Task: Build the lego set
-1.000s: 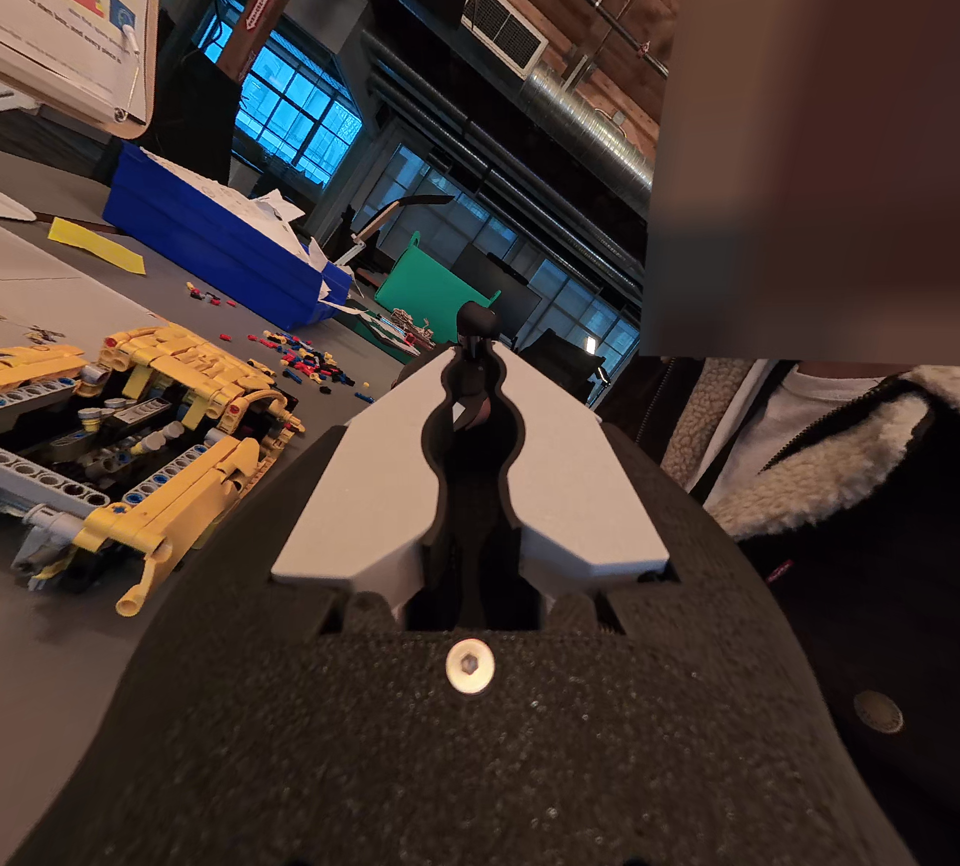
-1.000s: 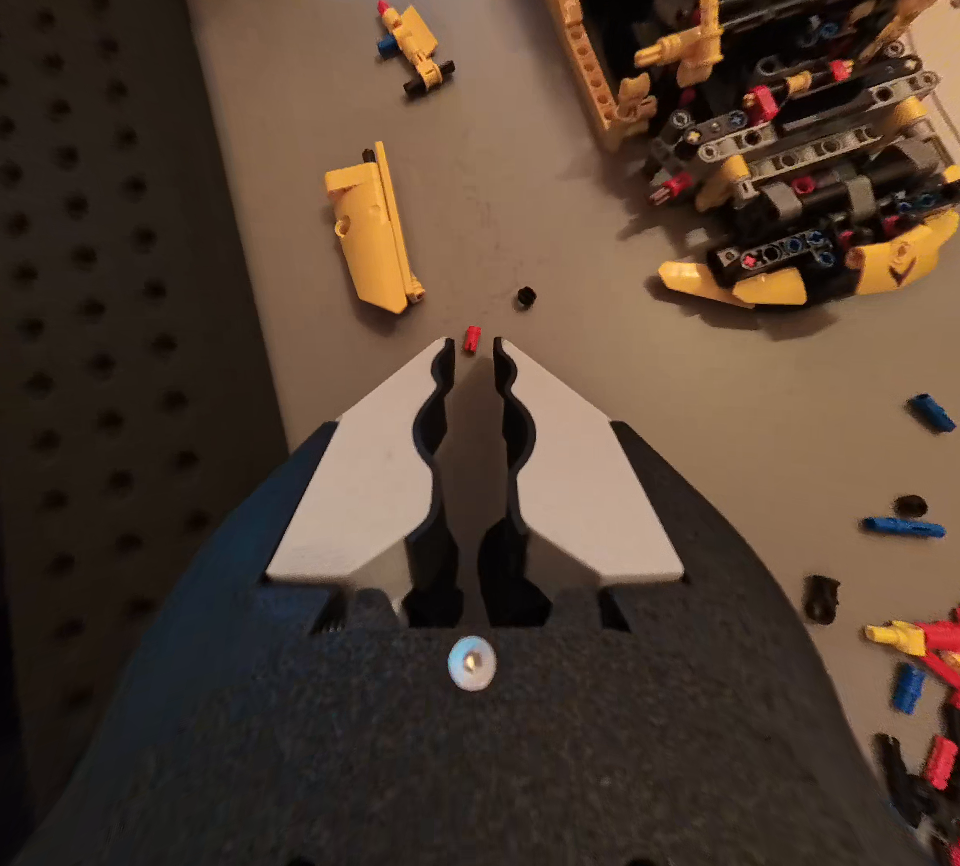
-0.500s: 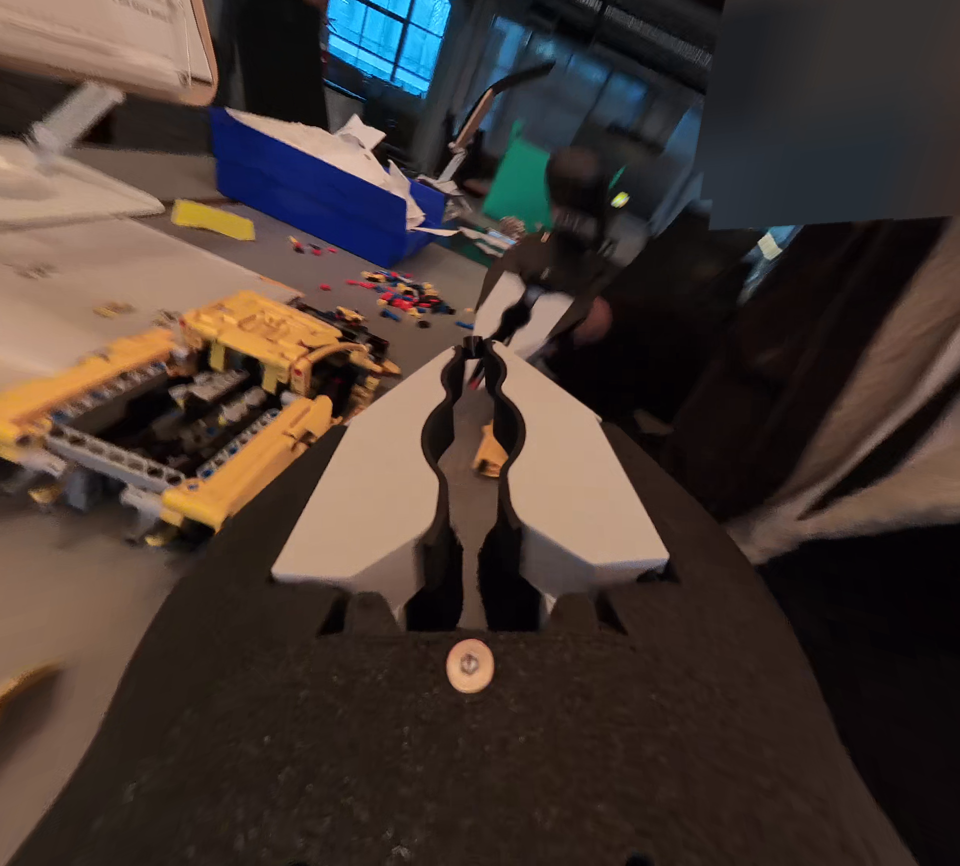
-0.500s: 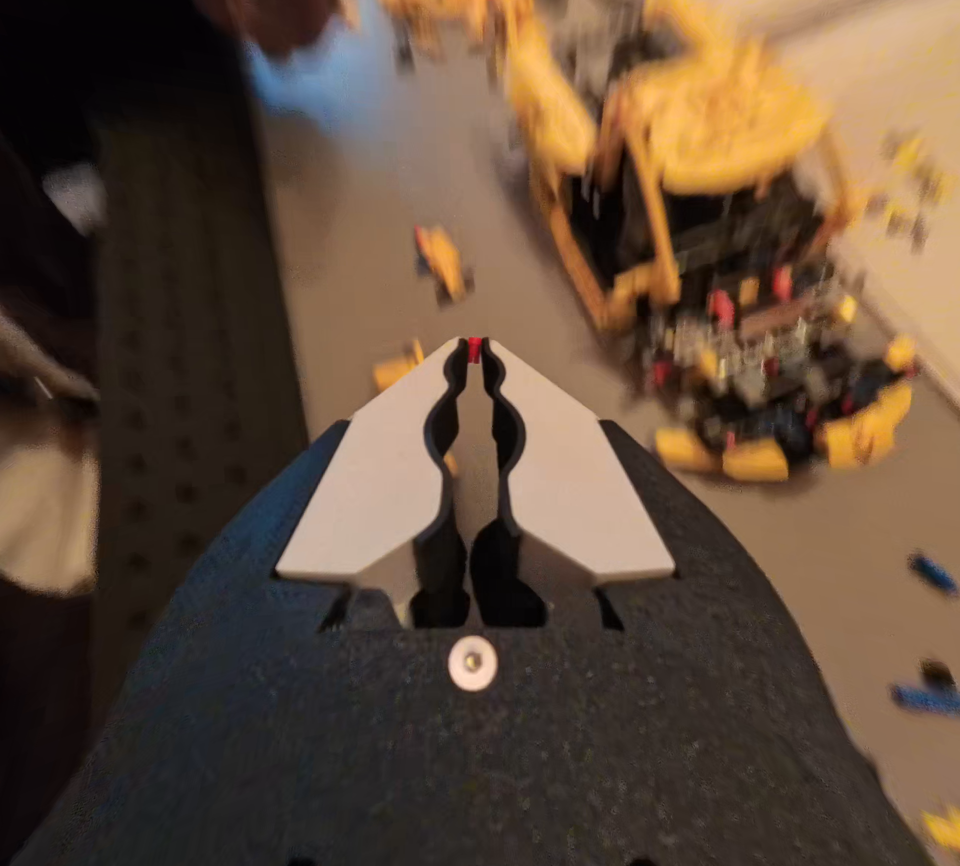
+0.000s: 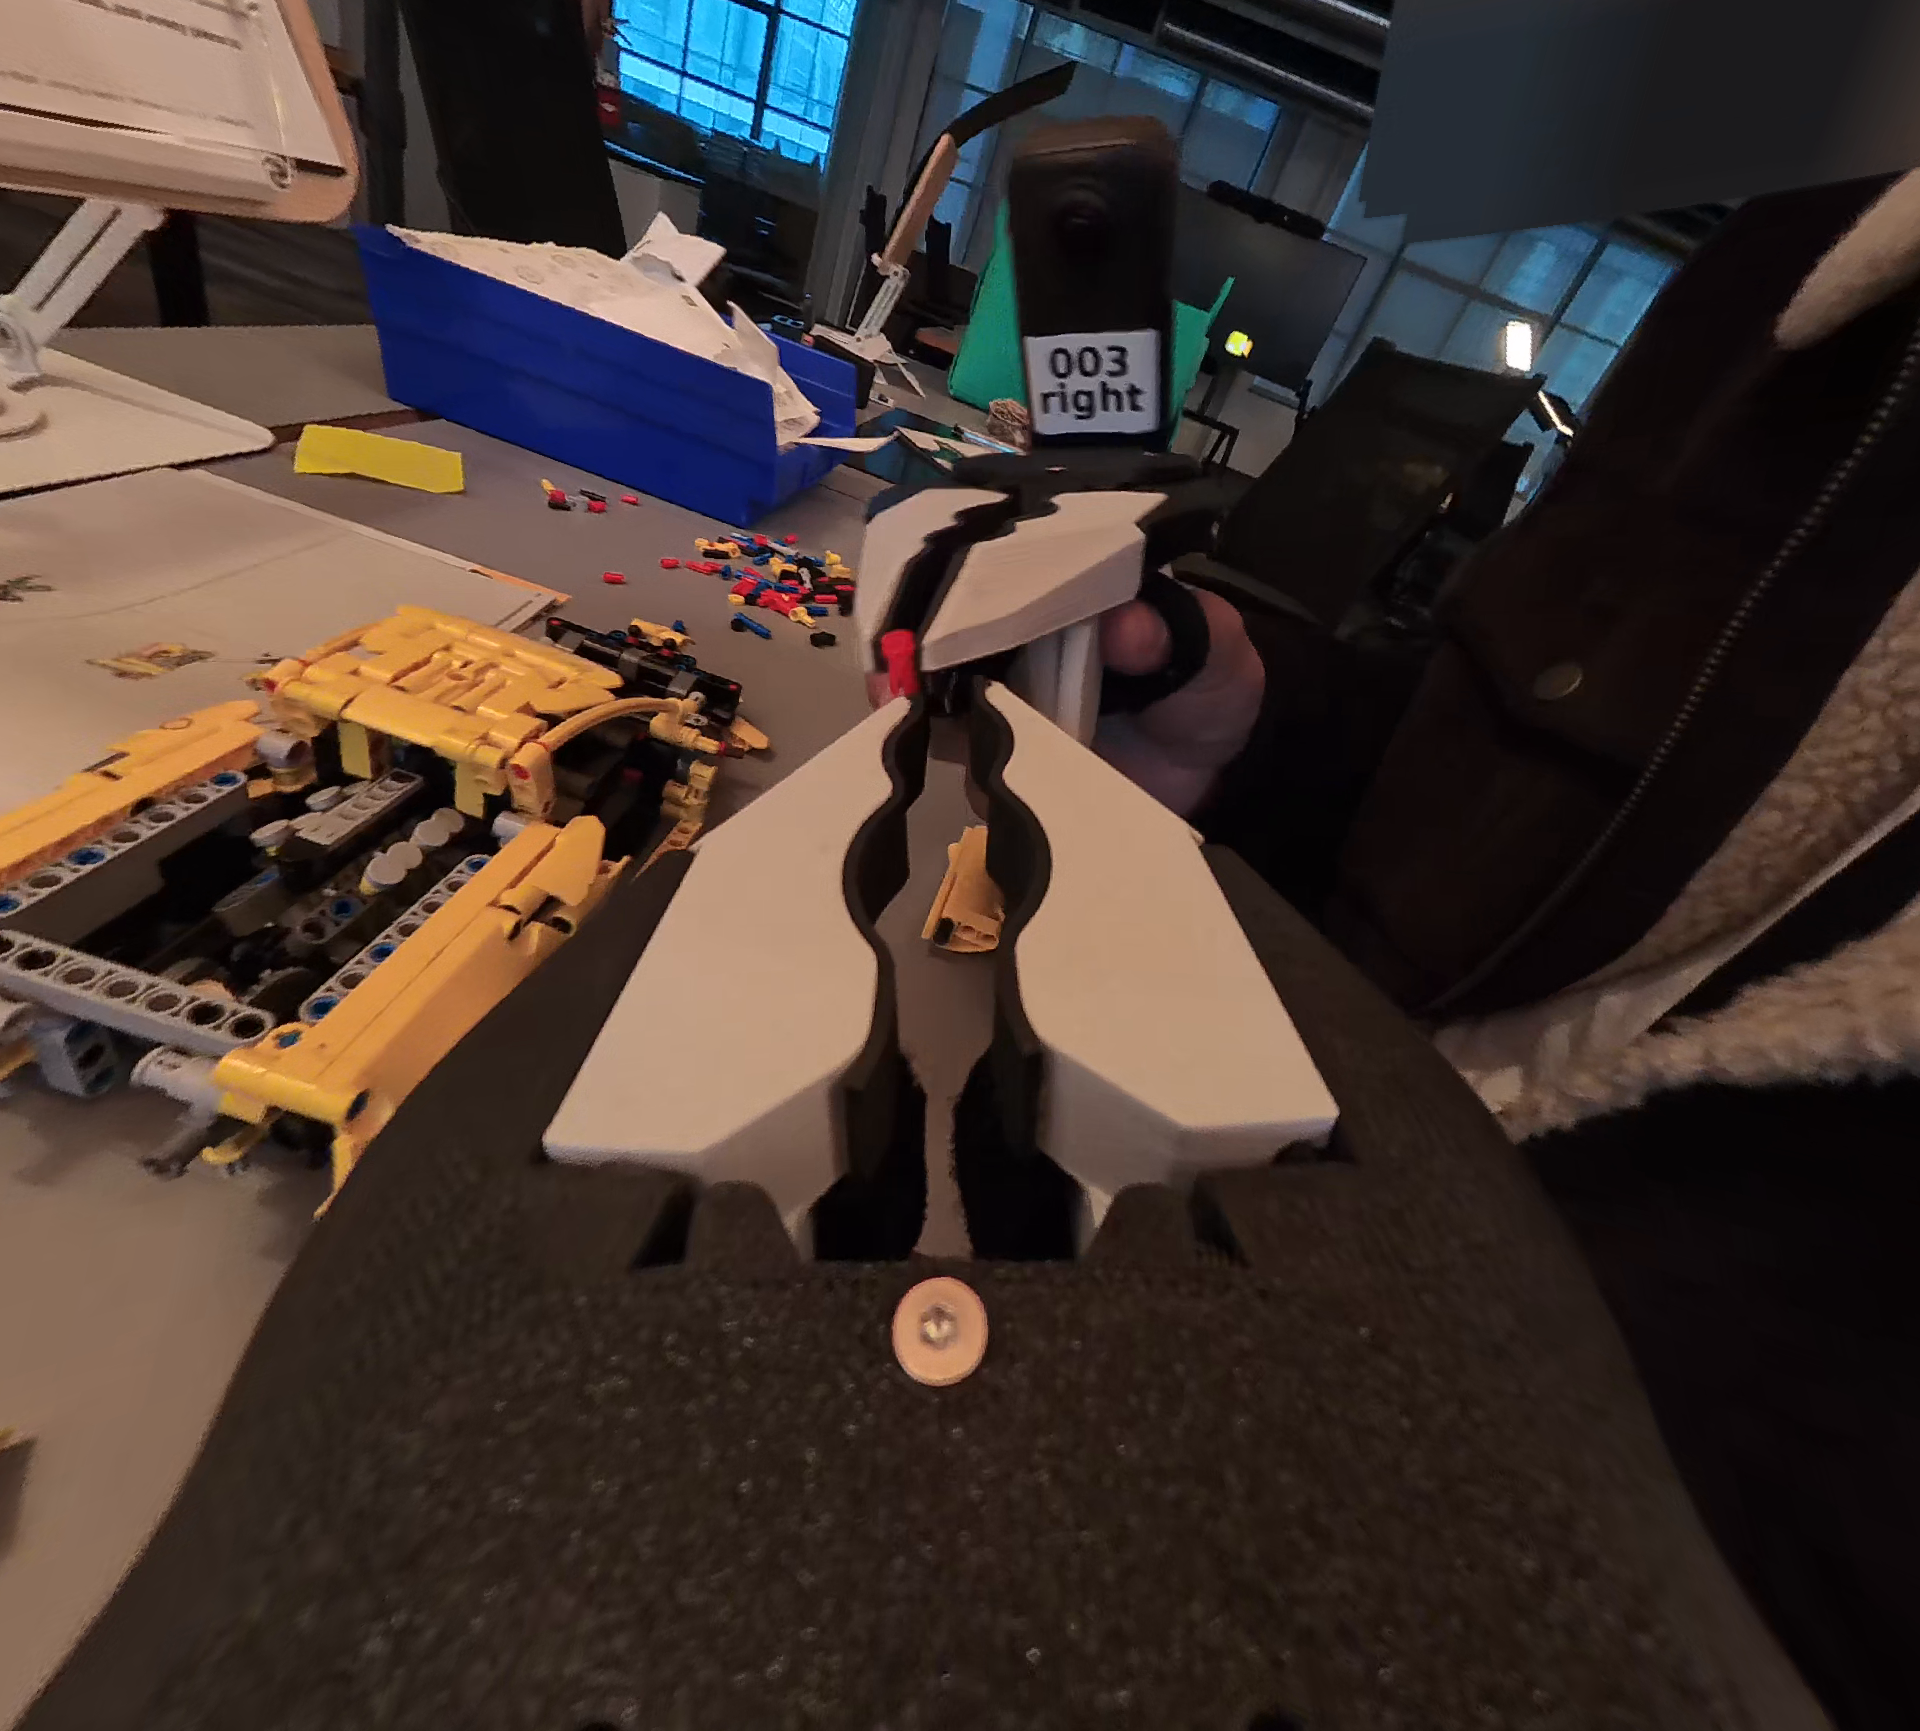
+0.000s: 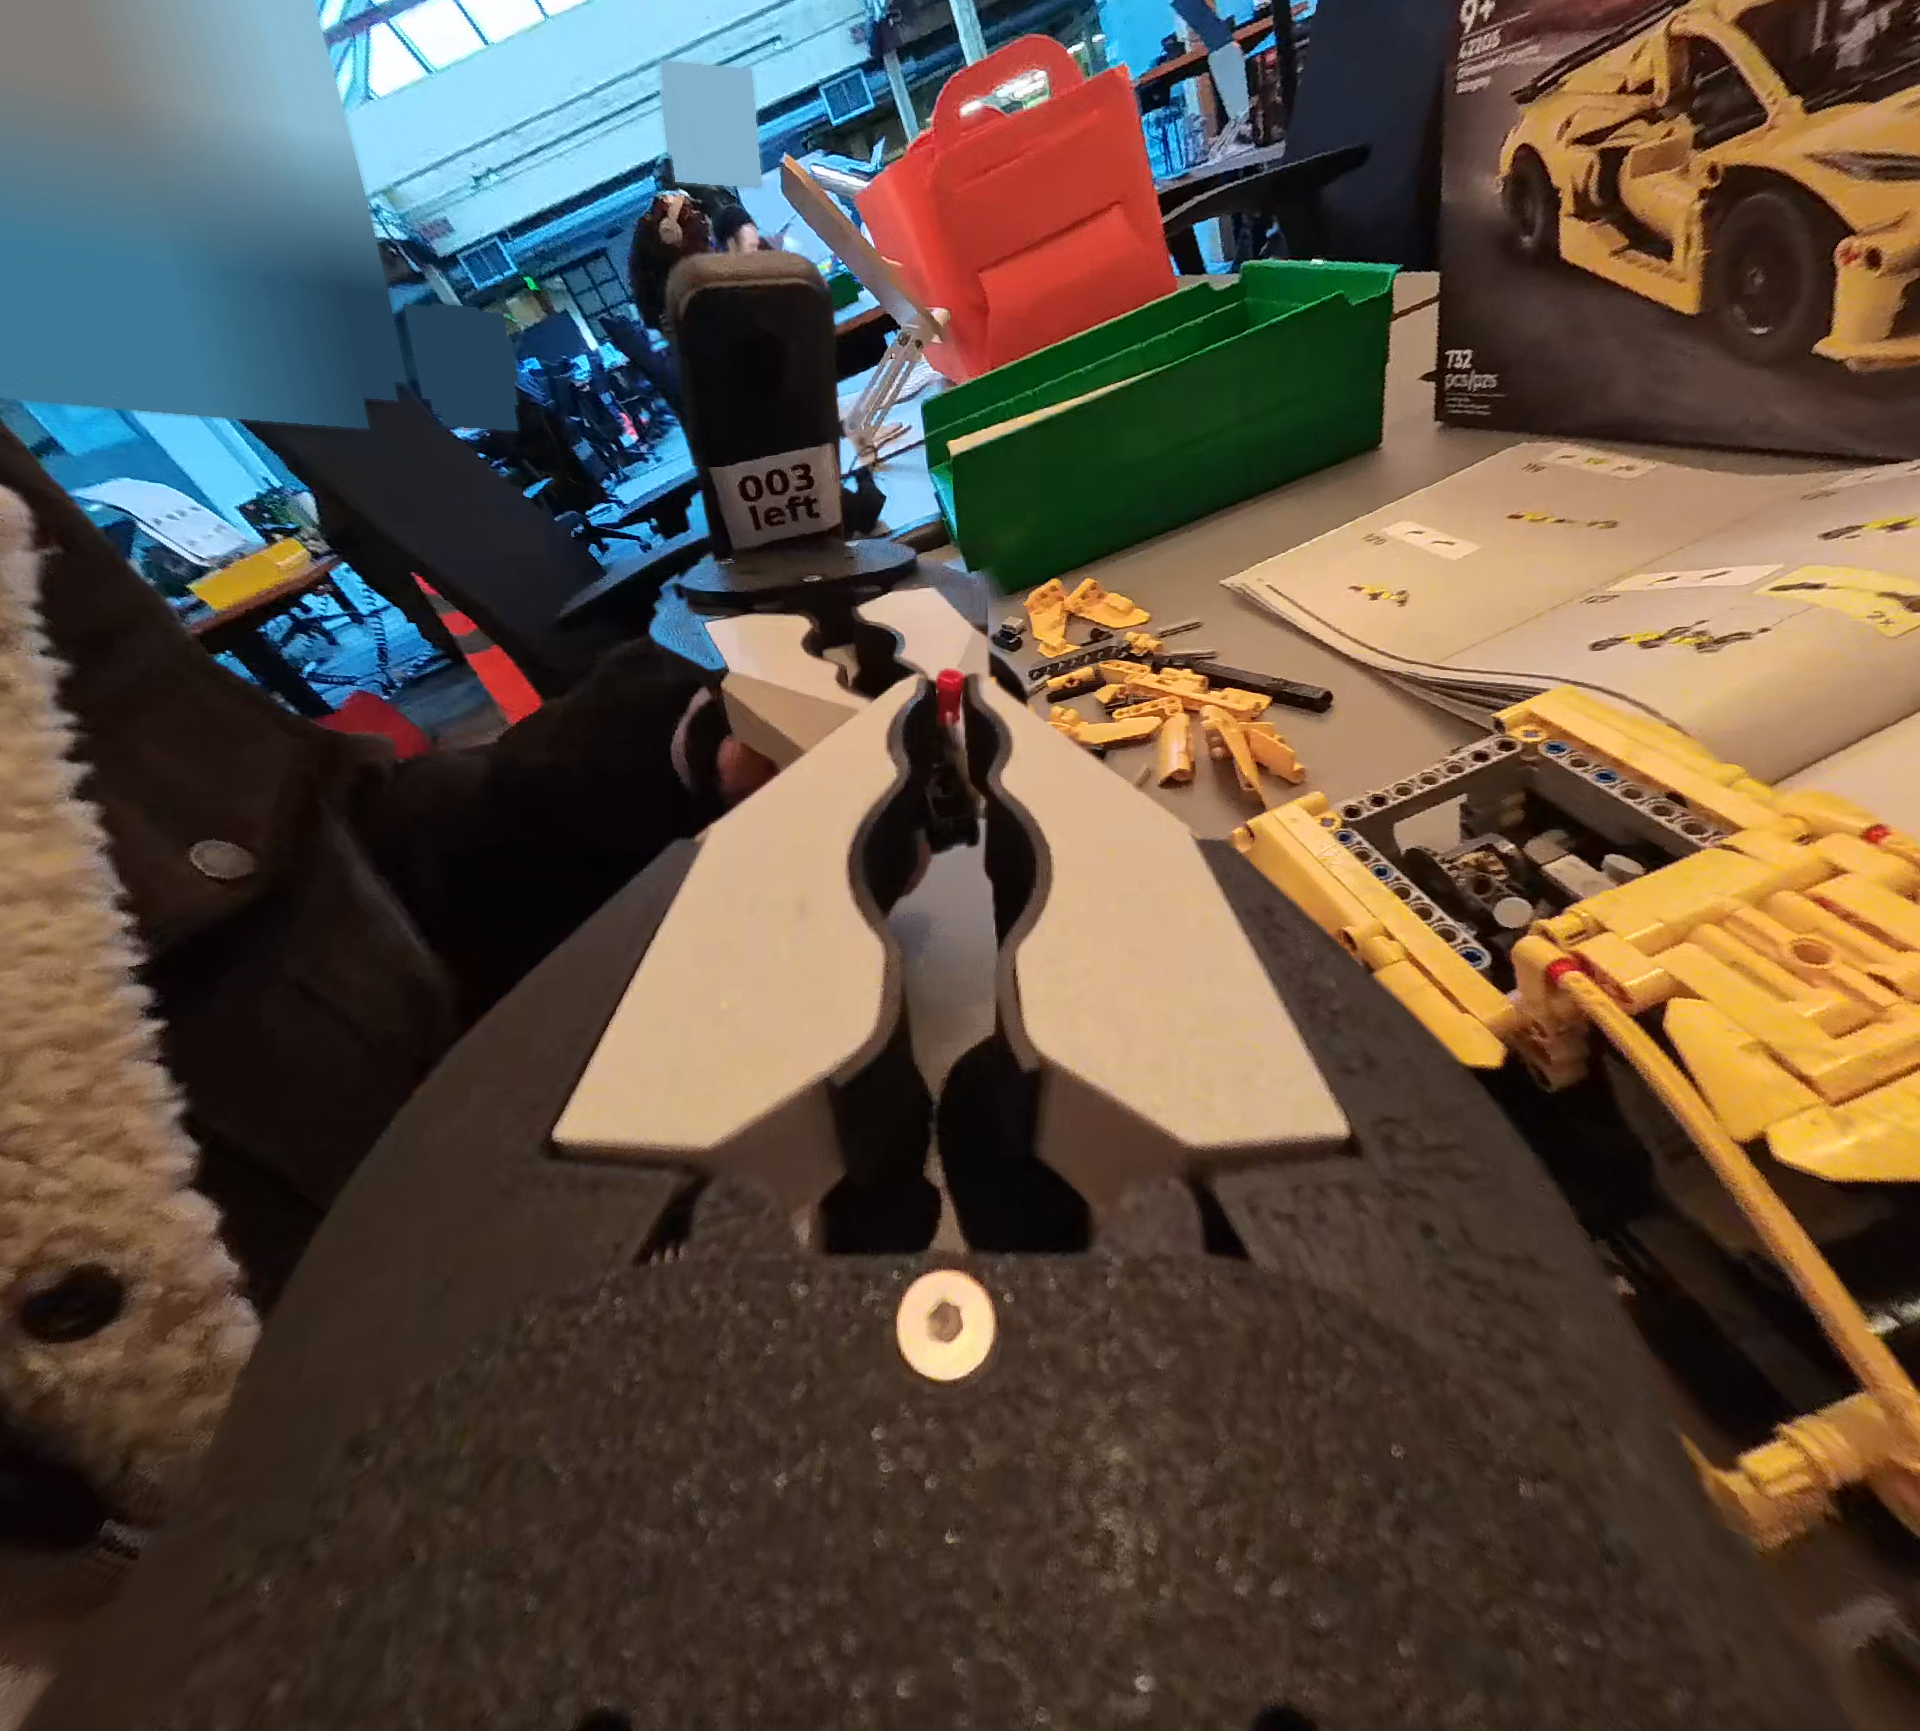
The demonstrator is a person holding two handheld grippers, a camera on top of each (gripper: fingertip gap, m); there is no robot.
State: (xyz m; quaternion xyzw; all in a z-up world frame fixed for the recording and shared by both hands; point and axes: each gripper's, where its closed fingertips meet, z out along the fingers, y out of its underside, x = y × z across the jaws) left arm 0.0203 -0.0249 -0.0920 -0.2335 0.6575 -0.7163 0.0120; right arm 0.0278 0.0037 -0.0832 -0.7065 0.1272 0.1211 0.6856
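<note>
My left gripper (image 5: pixel 941 707) is shut on a small black piece (image 6: pixel 951 798), held above the table. My right gripper (image 6: pixel 948 692) is shut on a small red pin (image 6: pixel 948 682), which also shows in the left wrist view (image 5: pixel 896 655). The two grippers face each other, tips almost touching, and the red pin is just beside the black piece. The left gripper's fingers (image 6: pixel 774 694) show behind the right tips. The half-built yellow car (image 5: pixel 416 798) lies on the grey table, right of the right gripper (image 6: pixel 1662 933). A yellow panel piece (image 5: pixel 966 902) lies on the table below.
A blue bin (image 5: pixel 582 393) and scattered small pieces (image 5: pixel 774 580) lie at the back. A green bin (image 6: pixel 1143 434), the set's box (image 6: pixel 1683 123), an open instruction booklet (image 6: pixel 1558 580) and a pile of yellow parts (image 6: pixel 1164 705) surround the car. A person's jacket is close by. My two grippers' fingertips are within a few centimetres of each other.
My right gripper shut on the red pin on the table and lifted it. Both grippers swung round to face each other, tip to tip. The left still holds its black piece.
</note>
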